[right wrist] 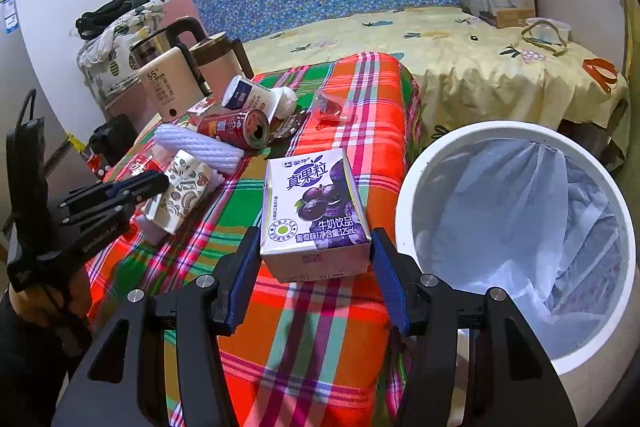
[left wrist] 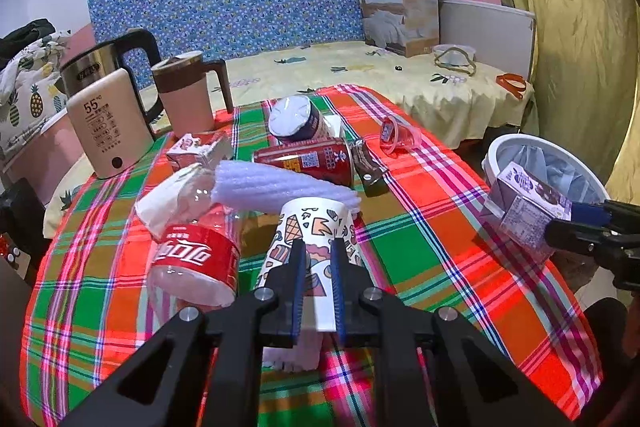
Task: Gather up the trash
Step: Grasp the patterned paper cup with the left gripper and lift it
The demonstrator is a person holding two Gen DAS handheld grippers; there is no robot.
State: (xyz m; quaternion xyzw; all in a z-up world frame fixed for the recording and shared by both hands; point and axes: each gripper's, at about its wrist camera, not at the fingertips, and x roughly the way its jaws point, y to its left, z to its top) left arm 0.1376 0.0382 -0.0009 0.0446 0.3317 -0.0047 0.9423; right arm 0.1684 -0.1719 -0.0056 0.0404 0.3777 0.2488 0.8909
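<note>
A patterned paper cup (left wrist: 312,223) lies on its side on the plaid tablecloth (left wrist: 432,243). My left gripper (left wrist: 318,251) is shut on the cup's rim end, and the right wrist view shows this gripper (right wrist: 154,185) on the cup (right wrist: 184,187) from the side. A purple milk-drink carton (right wrist: 316,203) sits between the blue pads of my right gripper (right wrist: 316,239), which is shut on it. The carton (left wrist: 524,207) hangs at the table's right edge, beside a white bin (right wrist: 404,203) lined with a pale bag.
Around the cup lie a cola bottle (left wrist: 192,251), a white foam sleeve (left wrist: 272,187), a red can (left wrist: 308,159), a white bottle (left wrist: 292,119), a clear plastic cup (left wrist: 398,137) and a small red carton (left wrist: 196,147). Two kettles (left wrist: 108,123) stand at the back left. A bed lies behind.
</note>
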